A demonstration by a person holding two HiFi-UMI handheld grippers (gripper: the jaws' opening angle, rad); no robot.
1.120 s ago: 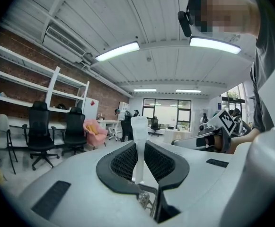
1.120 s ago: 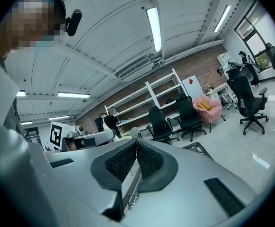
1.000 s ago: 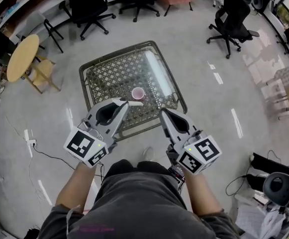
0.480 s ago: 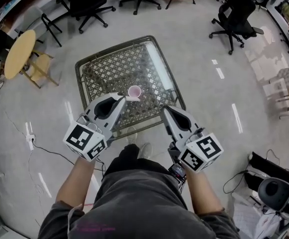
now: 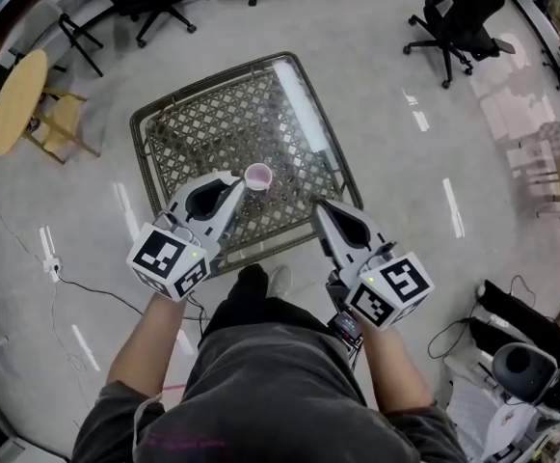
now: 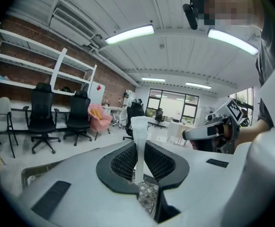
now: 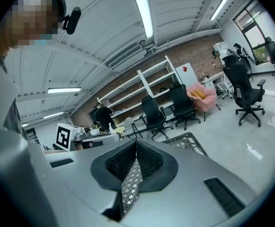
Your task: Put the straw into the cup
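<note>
A small pink cup (image 5: 258, 176) stands upright on the glass-topped lattice table (image 5: 198, 128), near its front edge. My left gripper (image 5: 237, 184) is shut on a white straw (image 6: 139, 145), which stands up between its jaws in the left gripper view. In the head view its tips are just left of the cup's rim, and the straw itself is hard to make out there. My right gripper (image 5: 319, 207) hovers over the table's front right edge, right of the cup. Its jaws (image 7: 136, 144) are shut with nothing between them.
Black office chairs (image 5: 453, 13) stand behind the table, and a round wooden side table (image 5: 14, 99) with a chair is at the far left. Cables (image 5: 87, 302) run over the floor at the left. The person's shoes (image 5: 278, 280) are at the table's front edge.
Both grippers have moved forward and down toward the table. The left one has carried the straw from short of the cup up to its left rim. Neither pair of jaws has changed.
</note>
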